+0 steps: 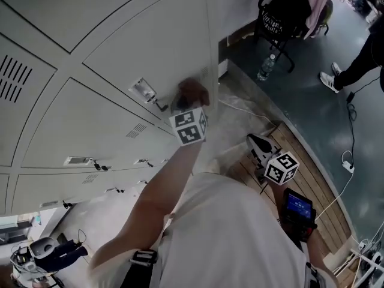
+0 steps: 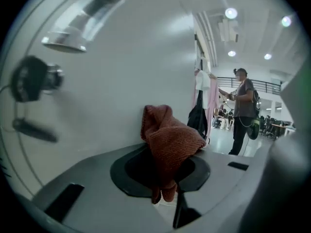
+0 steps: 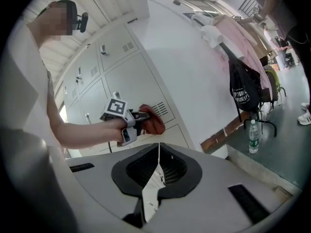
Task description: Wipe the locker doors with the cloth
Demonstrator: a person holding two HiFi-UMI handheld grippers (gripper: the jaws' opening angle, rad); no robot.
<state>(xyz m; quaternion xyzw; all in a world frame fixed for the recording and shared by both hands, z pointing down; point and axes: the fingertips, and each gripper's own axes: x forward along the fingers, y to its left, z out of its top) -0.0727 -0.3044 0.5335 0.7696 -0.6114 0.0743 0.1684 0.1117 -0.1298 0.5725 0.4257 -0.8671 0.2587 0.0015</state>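
A rust-red cloth [image 2: 167, 140] is bunched in my left gripper [image 2: 165, 198], which is shut on it and presses it against a pale grey locker door [image 2: 116, 81]. In the head view the cloth [image 1: 193, 92] sits on the door [image 1: 150, 47] just right of a key lock [image 1: 144, 92]. The right gripper view shows the left gripper [image 3: 127, 120] holding the cloth [image 3: 154, 122] to the lockers [image 3: 126, 76]. My right gripper [image 3: 156, 176] is shut with nothing in it, held low and away from the lockers; its marker cube [image 1: 281, 168] shows in the head view.
A lock with a hanging key [image 2: 31, 84] is left of the cloth. A rack with a black bag [image 3: 247, 93] and pink garments stands to the right, with a water bottle [image 1: 266, 68] on the floor. A person [image 2: 243, 110] stands beyond. Cables lie on the wooden platform [image 1: 312, 179].
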